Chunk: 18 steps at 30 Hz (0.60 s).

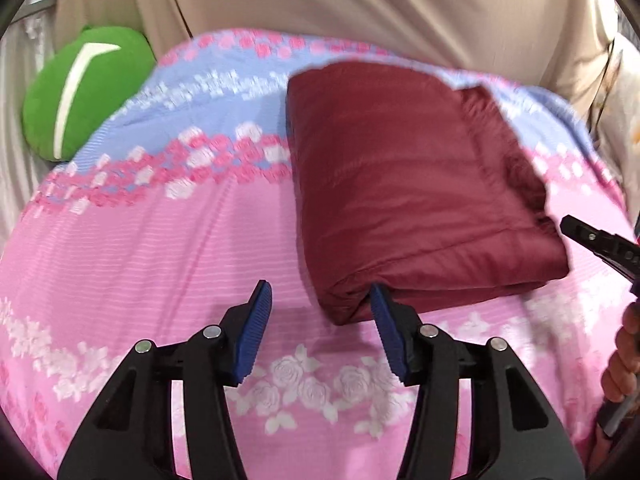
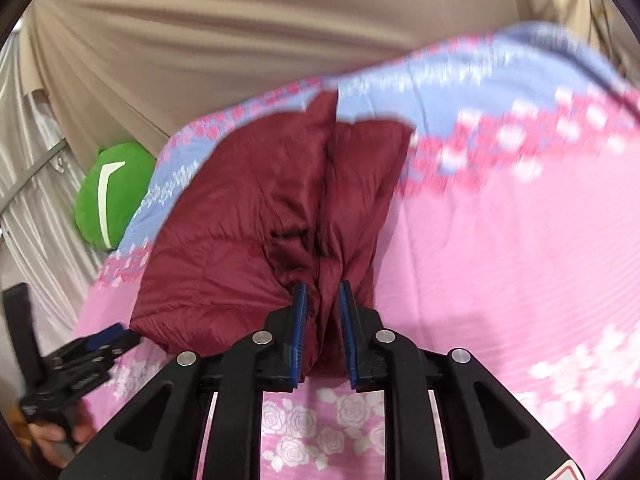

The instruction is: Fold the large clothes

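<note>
Here, a pink-and-blue floral bedspread (image 1: 160,240) covers the bed, a folded maroon padded garment (image 1: 400,184) lying on it. The left hand-held gripper (image 1: 318,296) stands open at the garment's near corner; the right hand-held gripper (image 2: 322,300) pinches its edge.

— What is seen underneath everything?
— A bed (image 1: 132,248), covered by a sheet banded in pink and pale blue and printed with roses.

— What is laid directly on it?
— A folded maroon garment (image 1: 400,184) is seen toward two o'clock in the left wrist view. A green cushion (image 1: 84,92) is found at ten o'clock, at the bed's far edge.
</note>
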Motion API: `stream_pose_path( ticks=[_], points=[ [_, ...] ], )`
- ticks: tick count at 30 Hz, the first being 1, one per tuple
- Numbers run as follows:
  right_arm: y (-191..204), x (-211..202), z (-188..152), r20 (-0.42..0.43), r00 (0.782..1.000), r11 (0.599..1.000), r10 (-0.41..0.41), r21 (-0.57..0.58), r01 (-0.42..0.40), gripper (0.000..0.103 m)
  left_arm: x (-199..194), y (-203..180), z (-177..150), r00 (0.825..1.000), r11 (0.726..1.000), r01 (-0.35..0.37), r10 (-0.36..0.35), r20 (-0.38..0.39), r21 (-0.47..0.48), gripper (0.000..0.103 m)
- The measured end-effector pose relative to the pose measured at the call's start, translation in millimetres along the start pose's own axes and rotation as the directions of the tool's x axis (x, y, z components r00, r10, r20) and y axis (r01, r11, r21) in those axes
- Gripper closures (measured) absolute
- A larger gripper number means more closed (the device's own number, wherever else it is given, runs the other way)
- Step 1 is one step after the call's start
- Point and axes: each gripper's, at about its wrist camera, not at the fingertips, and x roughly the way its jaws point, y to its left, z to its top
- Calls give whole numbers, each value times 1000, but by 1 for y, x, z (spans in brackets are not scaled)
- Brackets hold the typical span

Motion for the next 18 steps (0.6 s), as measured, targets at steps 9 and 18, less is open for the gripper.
stream_pose_path(
  ticks=[9, 18],
  points=[
    [6, 52, 95, 7, 1000, 999, 14, 44, -15, 65, 1, -26, 41, 996, 995, 87, -85, 35, -49, 48],
    [3, 97, 99, -8, 1000, 999, 17, 47, -17, 98, 45, -43, 39, 997, 995, 75, -77, -33, -61, 46]
  ],
)
